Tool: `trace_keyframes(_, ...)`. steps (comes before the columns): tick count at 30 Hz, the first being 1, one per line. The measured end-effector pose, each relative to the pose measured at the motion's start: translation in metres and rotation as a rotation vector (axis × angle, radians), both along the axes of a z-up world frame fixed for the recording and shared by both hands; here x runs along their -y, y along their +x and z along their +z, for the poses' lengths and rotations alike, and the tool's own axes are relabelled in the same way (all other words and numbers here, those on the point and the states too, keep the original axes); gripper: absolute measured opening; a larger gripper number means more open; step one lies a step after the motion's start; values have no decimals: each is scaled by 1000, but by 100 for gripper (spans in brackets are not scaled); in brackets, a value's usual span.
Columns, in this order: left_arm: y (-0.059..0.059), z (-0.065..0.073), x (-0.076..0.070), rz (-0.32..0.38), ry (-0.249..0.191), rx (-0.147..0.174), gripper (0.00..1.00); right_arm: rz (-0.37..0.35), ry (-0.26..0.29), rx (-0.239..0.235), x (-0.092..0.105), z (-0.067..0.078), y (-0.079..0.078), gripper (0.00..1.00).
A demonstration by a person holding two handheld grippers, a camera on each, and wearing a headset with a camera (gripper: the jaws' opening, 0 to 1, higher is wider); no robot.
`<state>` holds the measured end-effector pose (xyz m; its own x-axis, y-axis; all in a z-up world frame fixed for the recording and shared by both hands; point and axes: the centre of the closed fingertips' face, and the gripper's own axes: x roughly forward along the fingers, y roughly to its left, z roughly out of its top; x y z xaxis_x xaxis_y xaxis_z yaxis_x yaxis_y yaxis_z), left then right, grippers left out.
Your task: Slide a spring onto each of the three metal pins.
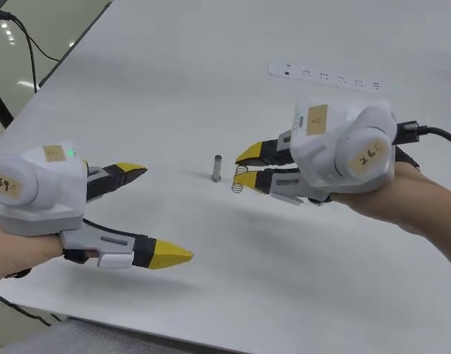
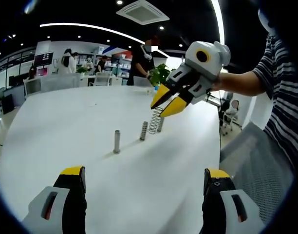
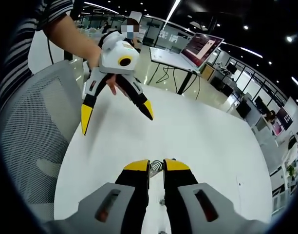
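Observation:
My right gripper is shut on a small wire spring, which hangs from its yellow tips just above the table. In the right gripper view the spring sits pinched between the two jaws. A bare metal pin stands upright just left of those tips. The left gripper view shows that bare pin, a second pin wearing a spring, and a third pin right beside the hanging spring. My left gripper is open and empty, near the table's front left.
A white power strip lies at the far right of the white table. Black cables run off the table's left edge. A mesh chair stands by the table. People stand in the office beyond.

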<state>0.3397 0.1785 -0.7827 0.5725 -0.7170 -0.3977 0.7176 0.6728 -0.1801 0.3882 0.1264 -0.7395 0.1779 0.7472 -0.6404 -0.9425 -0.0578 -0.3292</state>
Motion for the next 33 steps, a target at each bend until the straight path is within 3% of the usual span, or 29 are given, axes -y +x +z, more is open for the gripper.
trace_keyframes(7,-1,0,1,8,-5,-2,98,-49,36,2,-12,9,24,8)
trace_keyframes(15,-4,-3,2,14,-6,-10,98,-72,41,9,-19,7,46,8)
trace_keyframes(25,-3,-1,2,16,-8,-5,98,-113,71,-24,-24,6,49,8)
trace_keyframes(33,-6,-3,4,8,0,-10,97,-131,55,-37,-26,-3,53,8)
